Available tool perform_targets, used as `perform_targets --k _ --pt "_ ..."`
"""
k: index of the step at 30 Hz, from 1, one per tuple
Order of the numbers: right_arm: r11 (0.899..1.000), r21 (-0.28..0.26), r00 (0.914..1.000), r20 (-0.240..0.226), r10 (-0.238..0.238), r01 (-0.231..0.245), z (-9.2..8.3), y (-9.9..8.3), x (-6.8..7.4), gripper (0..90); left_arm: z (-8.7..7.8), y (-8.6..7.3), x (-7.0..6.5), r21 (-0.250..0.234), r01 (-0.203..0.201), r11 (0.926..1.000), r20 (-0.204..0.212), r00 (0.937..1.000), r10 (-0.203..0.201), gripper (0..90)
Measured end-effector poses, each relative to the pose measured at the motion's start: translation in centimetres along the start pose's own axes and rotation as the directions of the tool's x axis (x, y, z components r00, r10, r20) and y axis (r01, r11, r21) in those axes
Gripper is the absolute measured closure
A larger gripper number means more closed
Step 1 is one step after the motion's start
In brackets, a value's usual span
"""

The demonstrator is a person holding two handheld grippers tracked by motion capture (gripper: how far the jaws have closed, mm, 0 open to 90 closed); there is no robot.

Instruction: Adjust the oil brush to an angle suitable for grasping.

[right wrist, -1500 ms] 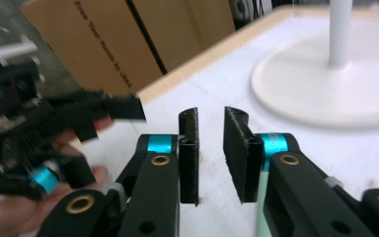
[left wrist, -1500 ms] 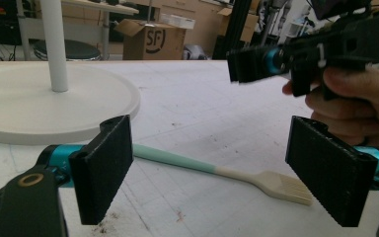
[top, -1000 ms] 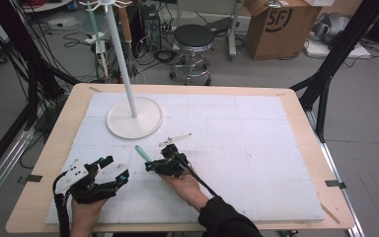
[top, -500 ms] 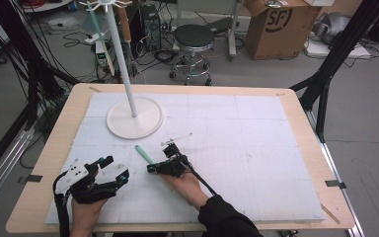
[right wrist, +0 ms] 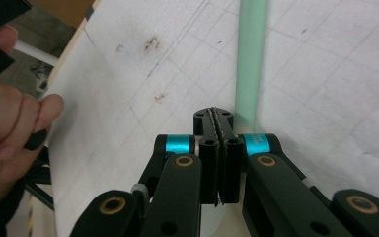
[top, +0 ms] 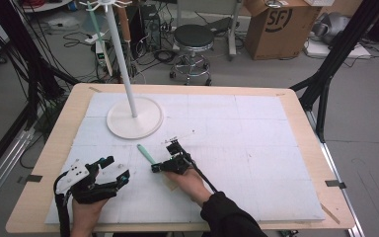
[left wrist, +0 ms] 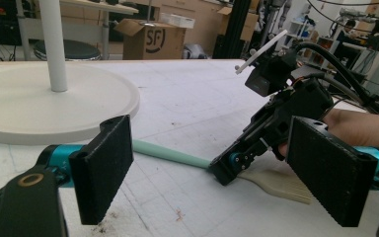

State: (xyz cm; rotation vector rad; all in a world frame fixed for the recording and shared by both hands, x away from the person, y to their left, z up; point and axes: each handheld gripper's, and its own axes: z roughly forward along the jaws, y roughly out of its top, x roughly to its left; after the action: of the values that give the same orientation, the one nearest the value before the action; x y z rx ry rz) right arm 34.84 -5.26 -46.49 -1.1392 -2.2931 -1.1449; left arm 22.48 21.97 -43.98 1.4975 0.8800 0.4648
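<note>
1. The wooden table (top: 49,163) carries a white gridded foam sheet (top: 256,148) over most of its top.
2. A white stand (top: 134,117) with a round base and a tall pole sits on the far-left part of the sheet; in the left gripper view its base (left wrist: 39,106) lies just beyond the jaws.
3. The left gripper (top: 109,174) rests low on the near-left of the sheet in the person's left hand (top: 86,210). Its jaws stand wide apart, nothing between the pads (left wrist: 103,170).
4. The right gripper (top: 159,167) is held by the right hand (top: 190,181) near the middle of the sheet, tipped down with its tips at the surface. Its jaws are pressed flat together, and I see nothing caught between them.
5. The brush (top: 147,154) lies flat on the sheet between stand and right gripper. Its mint-green handle (left wrist: 170,154) runs toward the stand's base and its pale bristles (left wrist: 281,183) spread out beneath the right gripper. From the right gripper view, the handle (right wrist: 250,59) passes just beside the closed tips, alongside them rather than in them.
</note>
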Motion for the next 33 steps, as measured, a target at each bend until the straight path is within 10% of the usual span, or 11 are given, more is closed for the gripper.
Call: perform_targets --k 19,33 --pt "0.997 0.059 0.9944 0.09 -0.056 0.05 -2.2 -0.2 -0.1 89.9 0.1 0.0 0.0 0.004 0.0 1.0 0.003 1.0 0.0 18.8" --pt "1.0 0.009 0.9922 0.122 -0.025 0.024 -3.4 0.3 -1.9 90.0 0.1 0.0 0.0 0.001 -0.003 1.0 -0.001 1.0 0.003 18.8"
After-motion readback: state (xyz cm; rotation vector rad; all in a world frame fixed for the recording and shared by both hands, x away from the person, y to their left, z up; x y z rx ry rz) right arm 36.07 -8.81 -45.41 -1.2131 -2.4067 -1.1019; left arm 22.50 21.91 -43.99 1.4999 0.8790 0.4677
